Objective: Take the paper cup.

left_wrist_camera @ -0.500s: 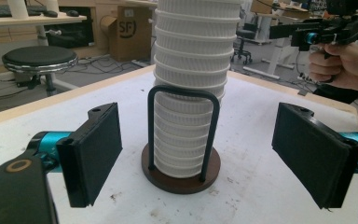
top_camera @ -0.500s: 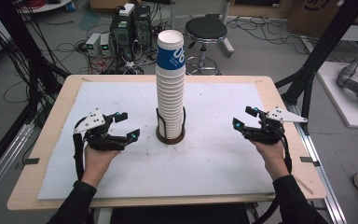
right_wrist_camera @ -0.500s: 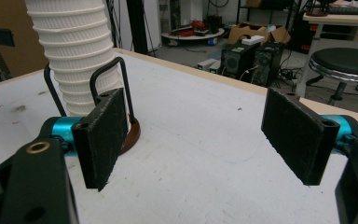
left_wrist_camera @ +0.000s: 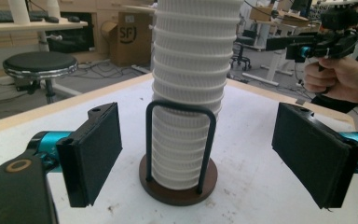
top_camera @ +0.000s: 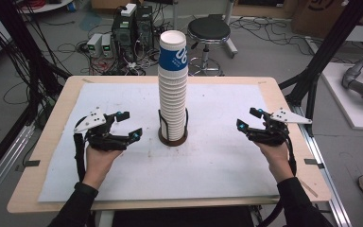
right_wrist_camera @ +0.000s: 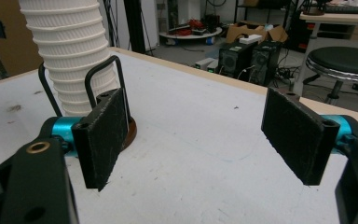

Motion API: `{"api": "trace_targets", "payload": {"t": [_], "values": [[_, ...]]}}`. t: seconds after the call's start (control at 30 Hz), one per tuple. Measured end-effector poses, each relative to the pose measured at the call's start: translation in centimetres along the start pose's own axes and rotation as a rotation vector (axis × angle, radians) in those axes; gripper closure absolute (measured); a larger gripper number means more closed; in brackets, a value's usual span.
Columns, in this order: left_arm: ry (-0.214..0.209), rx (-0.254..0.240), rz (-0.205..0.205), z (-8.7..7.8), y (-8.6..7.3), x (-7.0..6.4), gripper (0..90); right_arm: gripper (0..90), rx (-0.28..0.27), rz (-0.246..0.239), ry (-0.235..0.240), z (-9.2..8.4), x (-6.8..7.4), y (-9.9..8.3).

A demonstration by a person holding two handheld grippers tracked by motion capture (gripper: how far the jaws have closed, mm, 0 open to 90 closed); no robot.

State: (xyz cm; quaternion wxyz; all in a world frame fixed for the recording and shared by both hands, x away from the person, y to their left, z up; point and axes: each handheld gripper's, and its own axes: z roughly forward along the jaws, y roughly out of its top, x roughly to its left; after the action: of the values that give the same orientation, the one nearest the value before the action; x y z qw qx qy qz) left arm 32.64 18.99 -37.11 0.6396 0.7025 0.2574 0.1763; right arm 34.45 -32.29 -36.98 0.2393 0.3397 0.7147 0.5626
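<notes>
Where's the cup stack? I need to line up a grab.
In the high view the paper cup stack stands in a wire holder at the table's middle, between the left claw and the right claw.

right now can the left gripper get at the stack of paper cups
Probably yes. The left gripper has open, empty jaws aimed at the stack of paper cups in its wire holder, with bare table cover between them. The holder's wire loops may hinder a low grasp.
</notes>
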Motion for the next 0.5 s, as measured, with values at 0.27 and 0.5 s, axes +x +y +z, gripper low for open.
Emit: {"api": "trace_targets", "payload": {"t": [0.27,0.5], "values": [[-0.017,0.014,0.011,0.4,1.5,-0.4,15.7,23.2,-0.007,0.002,-0.012,-0.2,-0.1,0.0],[-0.004,0.001,0.010,0.6,2.9,-0.3,15.7,23.2,-0.017,0.001,-0.013,-0.3,-0.1,0.1]]}}
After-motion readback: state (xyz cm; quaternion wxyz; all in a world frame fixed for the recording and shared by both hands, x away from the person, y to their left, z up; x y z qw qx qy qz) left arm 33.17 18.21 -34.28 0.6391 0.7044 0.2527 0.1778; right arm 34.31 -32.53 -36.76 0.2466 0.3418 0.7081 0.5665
